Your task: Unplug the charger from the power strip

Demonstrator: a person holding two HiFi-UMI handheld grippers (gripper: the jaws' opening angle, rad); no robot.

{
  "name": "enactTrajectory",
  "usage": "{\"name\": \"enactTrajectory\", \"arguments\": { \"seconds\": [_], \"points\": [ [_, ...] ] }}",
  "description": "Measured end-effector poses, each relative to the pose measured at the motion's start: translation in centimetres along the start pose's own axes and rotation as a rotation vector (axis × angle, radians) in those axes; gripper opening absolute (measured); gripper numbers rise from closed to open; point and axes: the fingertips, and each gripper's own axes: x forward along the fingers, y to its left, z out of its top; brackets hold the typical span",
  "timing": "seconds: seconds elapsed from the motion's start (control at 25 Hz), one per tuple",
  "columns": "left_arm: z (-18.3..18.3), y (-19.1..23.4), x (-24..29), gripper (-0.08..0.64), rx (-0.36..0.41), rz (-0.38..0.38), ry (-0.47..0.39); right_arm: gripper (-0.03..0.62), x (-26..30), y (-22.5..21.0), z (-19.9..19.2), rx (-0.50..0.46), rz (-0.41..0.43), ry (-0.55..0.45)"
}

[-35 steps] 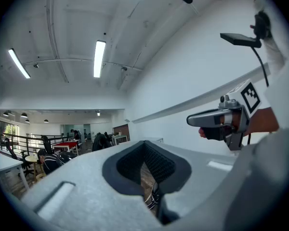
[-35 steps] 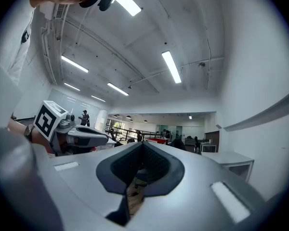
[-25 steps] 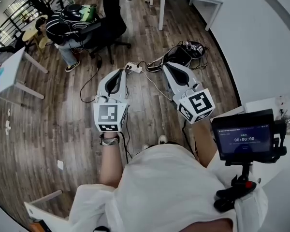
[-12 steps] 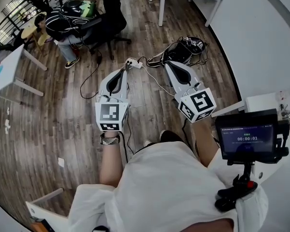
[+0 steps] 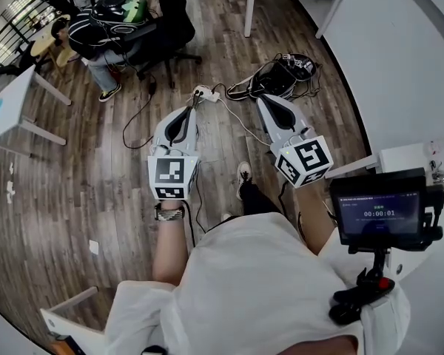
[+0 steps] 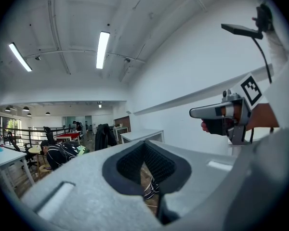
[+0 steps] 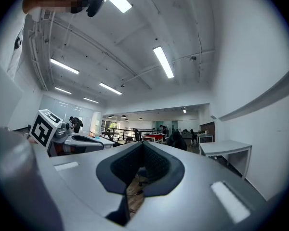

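1. The left tool (image 5: pixel 193 107) hovers over the floor (image 5: pixel 111 176), jaws pressed together with nothing between them. If it reaches in like this, it will likely only knock things aside.
2. The power strip (image 5: pixel 203 92) lies on the floor just beyond that tip; the charger on it is too small to make out. The strip looks light and loose — pulling a plug could lift it unless it is pinned.
3. The white cable (image 5: pixel 235 124) trails nearer and could snag.
4. The right tool (image 5: pixel 262 99) — also closed and empty — sits further right, well placed to pin the strip.
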Motion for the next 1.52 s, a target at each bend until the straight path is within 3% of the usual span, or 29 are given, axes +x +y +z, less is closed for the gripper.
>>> {"name": "enactTrajectory", "arguments": {
  "seconds": [0.24, 0.48, 0.76, 1.24, 1.52],
  "points": [
    [-1.4, 2.6, 4.3, 0.003, 0.002, 0.016, 0.019, 0.002, 4.3, -2.9, -1.6, 0.025, 0.009, -0.008],
    [-2.8, 6.1, 13.5, 0.003, -0.015, 0.041, 0.045, 0.002, 12.1, -9.7, -3.7, 0.046, 0.030, -0.008],
    [-2.5, 6.9, 14.5, 0.003, -0.030, 0.061, 0.025, 0.002, 13.1, -10.5, -3.4, 0.025, 0.036, -0.002],
    [-2.1, 12.2, 31.2, 0.003, -0.052, 0.079, 0.105, 0.002, 25.4, -23.5, -4.3, 0.106, 0.063, 0.057],
    [-4.0, 10.8, 33.4, 0.003, -0.046, 0.088, 0.123, 0.002, 25.0, -25.0, -6.9, 0.115, 0.078, 0.083]
  ]
}}
